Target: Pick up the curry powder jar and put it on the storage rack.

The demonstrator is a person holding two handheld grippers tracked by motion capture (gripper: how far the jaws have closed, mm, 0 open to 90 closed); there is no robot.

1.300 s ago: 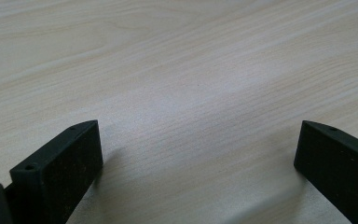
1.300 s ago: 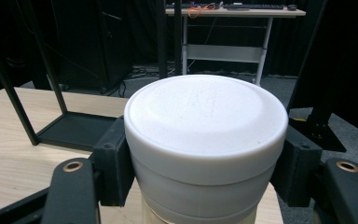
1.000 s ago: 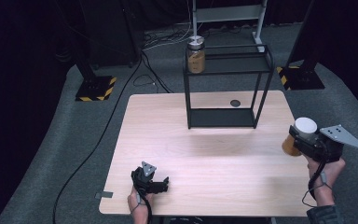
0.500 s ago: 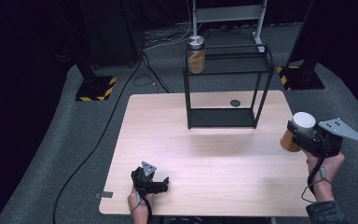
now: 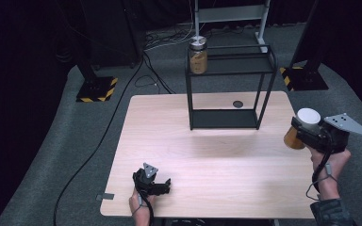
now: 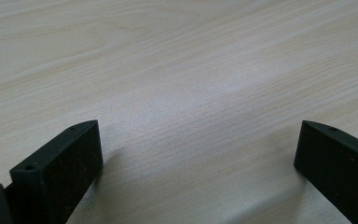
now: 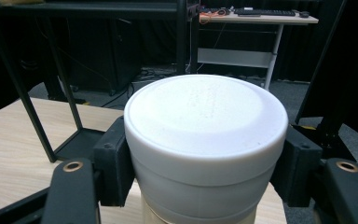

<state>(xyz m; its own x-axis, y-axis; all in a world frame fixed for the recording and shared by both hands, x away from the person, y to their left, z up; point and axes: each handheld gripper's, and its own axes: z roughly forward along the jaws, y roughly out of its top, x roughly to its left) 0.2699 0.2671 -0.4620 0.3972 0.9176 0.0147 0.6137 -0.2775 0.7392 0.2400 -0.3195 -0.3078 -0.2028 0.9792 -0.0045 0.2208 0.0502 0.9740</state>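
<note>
My right gripper (image 7: 205,154) clamps the white-lidded jar (image 7: 205,135) at its lid (rigid, smooth, could slip); left gripper (image 6: 198,158) gapes empty.

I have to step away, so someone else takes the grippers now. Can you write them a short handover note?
Right hand-held gripper: shut on the white-lidded jar, gripped around the lid, held upright at the table's right edge.
Left hand-held gripper: open, holding nothing, low over the near left part of the table.
A second jar stands on the top left corner of the black rack at the far side of the table.
Done: jar picked up.
Left: probably carry it to the rack and set it down; the rack's top beside the other jar looks free.
</note>
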